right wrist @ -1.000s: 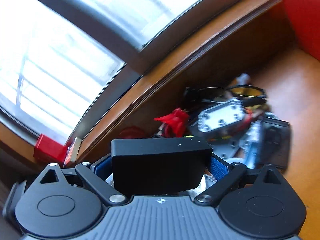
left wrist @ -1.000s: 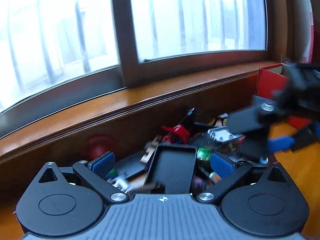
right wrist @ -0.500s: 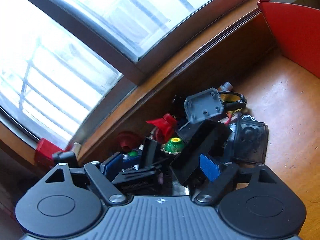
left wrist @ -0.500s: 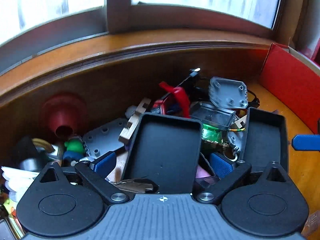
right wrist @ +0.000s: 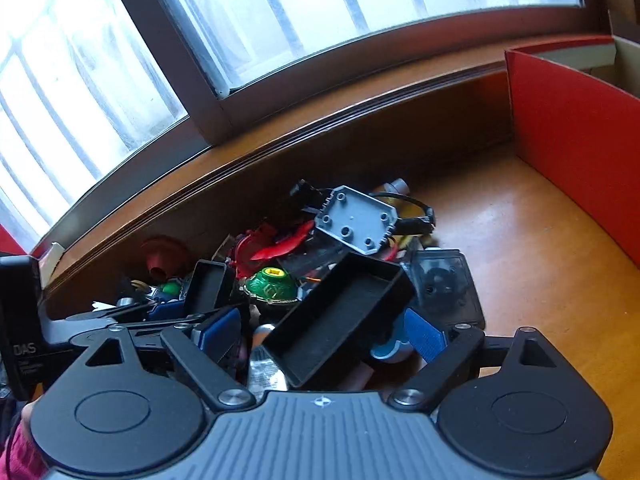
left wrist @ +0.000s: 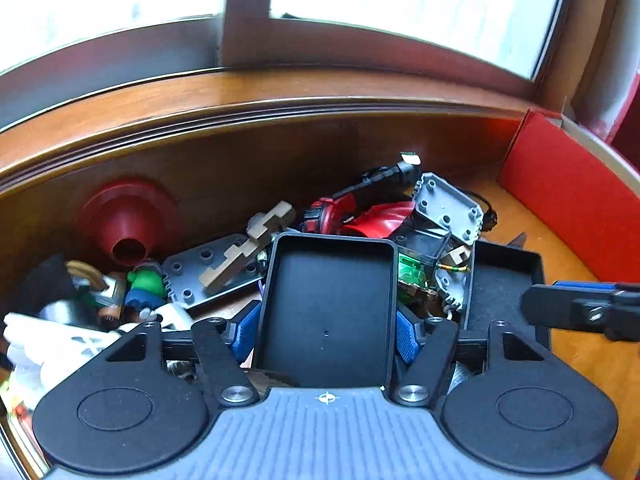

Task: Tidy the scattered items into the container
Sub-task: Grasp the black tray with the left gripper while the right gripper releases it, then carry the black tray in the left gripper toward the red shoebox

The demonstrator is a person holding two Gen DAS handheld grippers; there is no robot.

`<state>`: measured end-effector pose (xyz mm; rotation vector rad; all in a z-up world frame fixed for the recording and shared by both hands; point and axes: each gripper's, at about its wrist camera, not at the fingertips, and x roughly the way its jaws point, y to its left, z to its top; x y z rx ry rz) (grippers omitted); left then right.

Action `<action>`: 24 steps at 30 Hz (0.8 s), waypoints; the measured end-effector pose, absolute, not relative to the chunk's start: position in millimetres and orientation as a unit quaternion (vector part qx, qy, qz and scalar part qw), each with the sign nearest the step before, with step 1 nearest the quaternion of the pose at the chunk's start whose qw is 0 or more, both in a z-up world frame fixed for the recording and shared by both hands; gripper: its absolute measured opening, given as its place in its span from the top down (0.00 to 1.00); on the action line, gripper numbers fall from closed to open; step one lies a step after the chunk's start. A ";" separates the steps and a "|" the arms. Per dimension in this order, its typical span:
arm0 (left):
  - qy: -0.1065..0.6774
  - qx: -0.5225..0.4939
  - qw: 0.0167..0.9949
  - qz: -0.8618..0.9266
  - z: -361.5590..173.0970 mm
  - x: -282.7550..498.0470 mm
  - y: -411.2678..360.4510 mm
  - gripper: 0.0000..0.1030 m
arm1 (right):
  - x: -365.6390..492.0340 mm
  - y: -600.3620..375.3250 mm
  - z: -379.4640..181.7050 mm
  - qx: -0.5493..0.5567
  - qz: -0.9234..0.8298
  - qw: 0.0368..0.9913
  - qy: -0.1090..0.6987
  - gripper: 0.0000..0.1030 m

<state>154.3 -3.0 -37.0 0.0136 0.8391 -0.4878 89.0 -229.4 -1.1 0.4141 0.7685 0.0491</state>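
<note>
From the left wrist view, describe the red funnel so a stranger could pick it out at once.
Start at the window sill and drop to the dark wooden wall below it, where a heap of toys and parts lies. At the heap's left end, leaning against that wall, is the red funnel. It is the only round cone there, with its narrow spout open toward the camera, above a small green and blue figure.

My left pads (left wrist: 406,336) are blue, ridged; between them sits a black tray (left wrist: 326,312). A second black tray (right wrist: 344,316) lies between my right pads (right wrist: 424,338), also blue. Behind: a dark red funnel (left wrist: 128,220), a grey studded plate (left wrist: 446,206), a green top (right wrist: 272,284), a pale wood block (left wrist: 248,248). The surface (right wrist: 520,248) is orange-brown wood; the box wall (right wrist: 576,128) red.
</note>
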 end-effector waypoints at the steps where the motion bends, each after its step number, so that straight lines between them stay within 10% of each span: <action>1: 0.402 -0.001 0.886 -0.233 -34.8 151.9 -0.1 0.36 | 90.5 -225.3 -1.1 0.195 0.020 0.907 0.373 0.12; 17: 0.344 -0.022 0.917 -0.200 9.6 110.6 19.7 0.37 | 128.9 -191.8 -30.5 0.094 -0.066 0.908 0.403 0.10; 24: 0.345 -0.028 0.919 -0.191 11.9 106.9 20.9 0.36 | 118.5 -201.4 -24.8 0.109 -0.074 0.912 0.389 0.35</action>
